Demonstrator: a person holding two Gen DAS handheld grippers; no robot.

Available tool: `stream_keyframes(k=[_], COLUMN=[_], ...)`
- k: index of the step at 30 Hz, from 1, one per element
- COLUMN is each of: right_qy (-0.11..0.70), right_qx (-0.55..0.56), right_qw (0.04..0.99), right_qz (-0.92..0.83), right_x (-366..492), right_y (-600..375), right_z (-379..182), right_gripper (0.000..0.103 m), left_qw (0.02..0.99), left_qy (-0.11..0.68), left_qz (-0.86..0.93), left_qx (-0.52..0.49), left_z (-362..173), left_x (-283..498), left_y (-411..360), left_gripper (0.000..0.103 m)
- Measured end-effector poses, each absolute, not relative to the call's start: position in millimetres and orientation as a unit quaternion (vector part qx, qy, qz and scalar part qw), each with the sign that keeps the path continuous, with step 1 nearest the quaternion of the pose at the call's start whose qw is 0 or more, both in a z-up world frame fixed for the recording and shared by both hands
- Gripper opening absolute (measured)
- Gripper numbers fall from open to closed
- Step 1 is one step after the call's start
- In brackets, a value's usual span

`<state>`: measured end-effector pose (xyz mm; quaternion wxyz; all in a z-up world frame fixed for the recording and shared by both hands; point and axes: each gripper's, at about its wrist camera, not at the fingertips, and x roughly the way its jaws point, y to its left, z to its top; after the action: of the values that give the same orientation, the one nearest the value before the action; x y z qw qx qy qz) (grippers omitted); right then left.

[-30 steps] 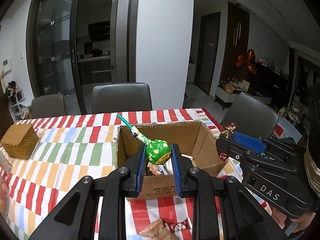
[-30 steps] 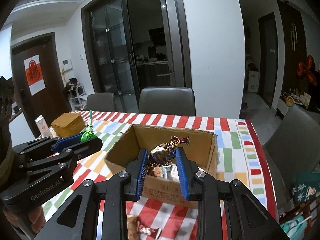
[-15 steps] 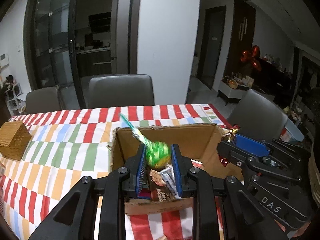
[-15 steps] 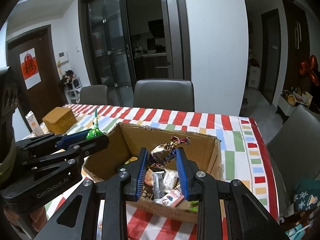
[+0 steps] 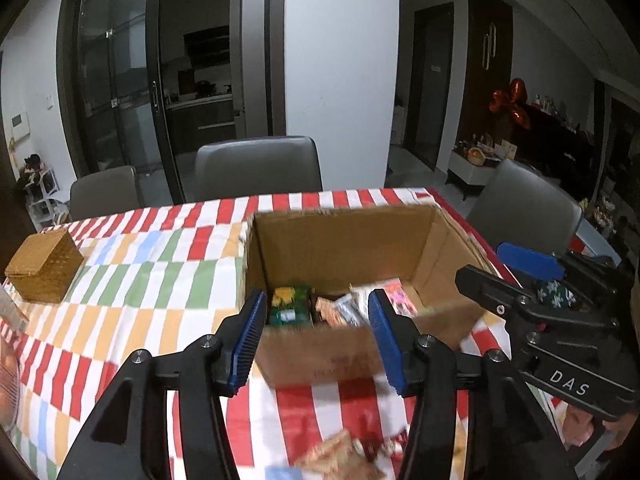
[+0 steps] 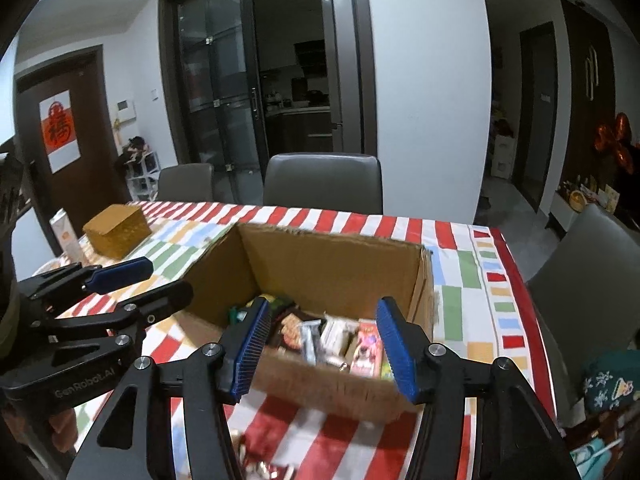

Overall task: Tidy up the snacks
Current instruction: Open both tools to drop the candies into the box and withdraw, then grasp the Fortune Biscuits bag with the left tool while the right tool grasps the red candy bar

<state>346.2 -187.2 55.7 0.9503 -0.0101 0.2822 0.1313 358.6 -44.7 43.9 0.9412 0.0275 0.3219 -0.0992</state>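
Both drops made: left hand-held gripper (image 5: pixel 318 338) and right hand-held gripper (image 6: pixel 322 346), a second ago clamping a green lollipop and a foil candy, now opening with nothing between the jaws, snacks (image 6: pixel 332 334) in cardboard box (image 6: pixel 332 264); stray wrappers (image 5: pixel 340 456) remain on bench (image 5: pixel 132 280).

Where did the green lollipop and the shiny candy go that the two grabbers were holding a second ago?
Both got dropped. The left gripper let go of the lollipop and the right gripper let go of the foil candy; both jaws are opening, nothing between them. Both dipped toward the cardboard box, where the snacks lie. The box, striped tablecloth and wicker box stayed put.
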Motion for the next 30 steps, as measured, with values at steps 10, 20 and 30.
stream_keyframes(k=[10,20,30], right_qy=[0.300,0.346,0.404], right_qx=[-0.048,-0.089,-0.132], right_qw=[0.939,0.912,0.878], right_qz=[0.163,0.201,0.222], right_x=[294.0,274.9,283.8], right_y=[-179.5,-165.3,-157.6], right_z=[34.9,-3.4,-47.6], right_gripper=[0.056,0.056,0.056], left_qw=[0.928,0.900,0.878], left_qy=[0.359,0.423,0.466], left_qz=[-0.100,-0.101,-0.100], left_qx=[0.029,-0.001,-0.032], left_z=[15.1,-33.7,-74.2], left_x=[302.8,277.0,284.1], left_y=[-44.4,-42.3,-36.6], left_gripper=[0.054,0.053,0.053])
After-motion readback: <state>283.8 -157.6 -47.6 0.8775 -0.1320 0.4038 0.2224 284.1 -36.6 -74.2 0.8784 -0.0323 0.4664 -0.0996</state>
